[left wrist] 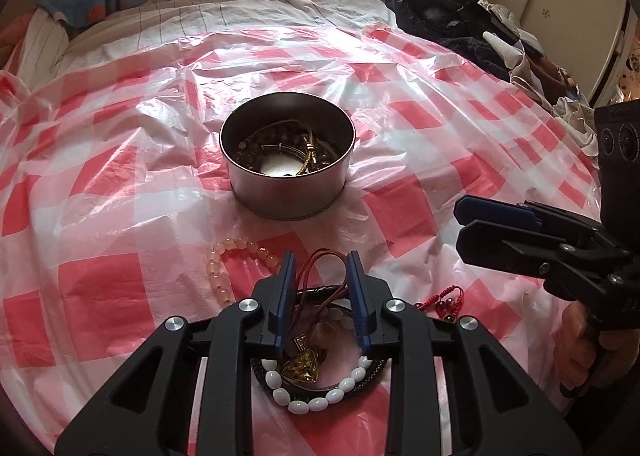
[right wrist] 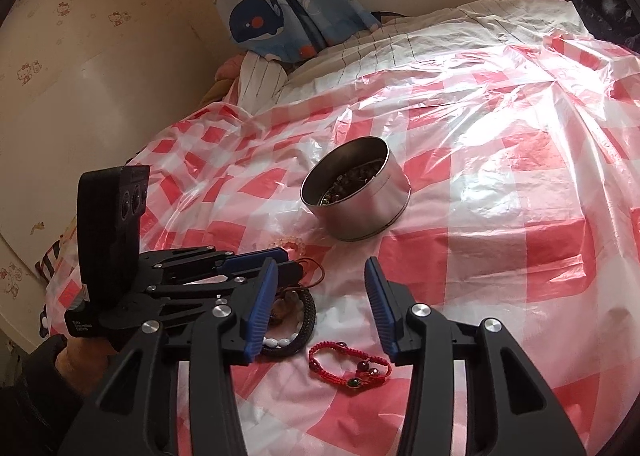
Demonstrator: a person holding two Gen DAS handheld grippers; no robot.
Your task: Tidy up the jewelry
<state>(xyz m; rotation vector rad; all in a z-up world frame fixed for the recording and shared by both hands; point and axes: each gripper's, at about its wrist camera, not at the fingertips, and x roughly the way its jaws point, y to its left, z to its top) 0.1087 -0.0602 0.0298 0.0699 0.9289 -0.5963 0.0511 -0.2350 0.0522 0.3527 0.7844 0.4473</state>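
A round metal tin [left wrist: 288, 192] [right wrist: 360, 216] holding dark beads and a gold cord stands on the red-checked plastic sheet [left wrist: 120, 176]. In front of it lies a heap of jewelry: a pink bead bracelet [left wrist: 224, 260], a white bead bracelet [left wrist: 320, 402], a yellow triangular pendant [left wrist: 302, 368] and a brown cord loop [left wrist: 320, 256]. My left gripper [left wrist: 320, 260] [right wrist: 292, 262] is down over the heap, open, with the cord loop between its jaws but untouched by the pads. My right gripper [right wrist: 320, 262] [left wrist: 464, 224] hangs open above a red cord bracelet [right wrist: 350, 366] [left wrist: 444, 300].
The sheet covers a bed with striped bedding [right wrist: 400, 44]. A pile of dark clothes [left wrist: 452, 20] lies at the far right. A whale-print curtain [right wrist: 264, 20] hangs at the head of the bed. A person's hand [left wrist: 580, 340] holds the right gripper's handle.
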